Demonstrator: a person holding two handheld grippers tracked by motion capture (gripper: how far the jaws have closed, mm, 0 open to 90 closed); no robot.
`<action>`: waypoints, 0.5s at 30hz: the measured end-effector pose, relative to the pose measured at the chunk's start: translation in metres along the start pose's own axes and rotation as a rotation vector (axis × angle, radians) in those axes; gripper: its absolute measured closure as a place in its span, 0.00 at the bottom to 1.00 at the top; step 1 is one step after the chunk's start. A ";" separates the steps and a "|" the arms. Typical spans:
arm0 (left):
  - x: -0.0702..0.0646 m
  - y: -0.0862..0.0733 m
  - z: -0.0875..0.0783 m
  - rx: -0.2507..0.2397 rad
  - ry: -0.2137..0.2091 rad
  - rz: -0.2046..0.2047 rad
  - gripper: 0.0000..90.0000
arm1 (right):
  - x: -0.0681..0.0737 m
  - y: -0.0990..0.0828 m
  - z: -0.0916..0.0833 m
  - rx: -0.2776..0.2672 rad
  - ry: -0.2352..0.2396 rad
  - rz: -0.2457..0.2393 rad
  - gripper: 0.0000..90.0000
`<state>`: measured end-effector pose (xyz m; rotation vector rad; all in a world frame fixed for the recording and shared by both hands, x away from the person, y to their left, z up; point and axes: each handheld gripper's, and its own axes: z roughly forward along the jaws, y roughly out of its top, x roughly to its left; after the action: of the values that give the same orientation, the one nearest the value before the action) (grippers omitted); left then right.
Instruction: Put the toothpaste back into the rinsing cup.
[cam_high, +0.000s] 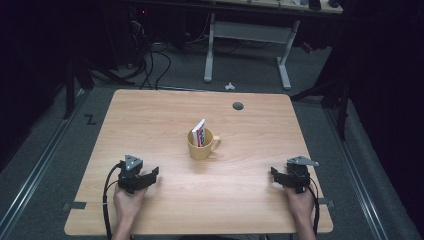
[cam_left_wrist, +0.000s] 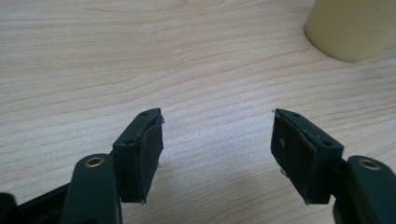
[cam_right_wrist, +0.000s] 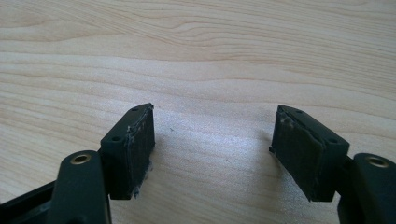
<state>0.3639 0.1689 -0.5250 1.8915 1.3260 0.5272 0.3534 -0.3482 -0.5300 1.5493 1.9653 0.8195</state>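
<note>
Jaws apart over wooden table (cam_high: 165, 120), dark room.

Light wooden table (cam_high: 150, 125), pale grain, with a round dark hole (cam_high: 238, 106) near its far edge. A yellow mug (cam_high: 202, 144) stands at its centre, handle turned right, holding a small upright packet (cam_high: 199, 132).

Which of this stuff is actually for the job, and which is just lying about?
Probably for the job:
yellow mug
small packet standing in it
left tool, open
right tool, open

Lying about:
second desk behind
floor cables
</note>
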 end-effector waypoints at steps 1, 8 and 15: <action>-0.001 -0.001 0.001 0.002 0.003 0.002 0.38 | 0.000 0.000 0.000 0.000 0.000 0.000 0.33; -0.005 -0.003 0.004 0.013 0.026 0.030 0.38 | 0.000 0.000 0.000 0.000 0.000 0.000 0.33; -0.010 -0.004 0.009 0.018 0.038 0.054 0.38 | 0.000 0.000 0.000 0.000 0.000 0.000 0.33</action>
<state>0.3639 0.1574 -0.5325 1.9452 1.3104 0.5829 0.3534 -0.3482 -0.5300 1.5492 1.9652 0.8198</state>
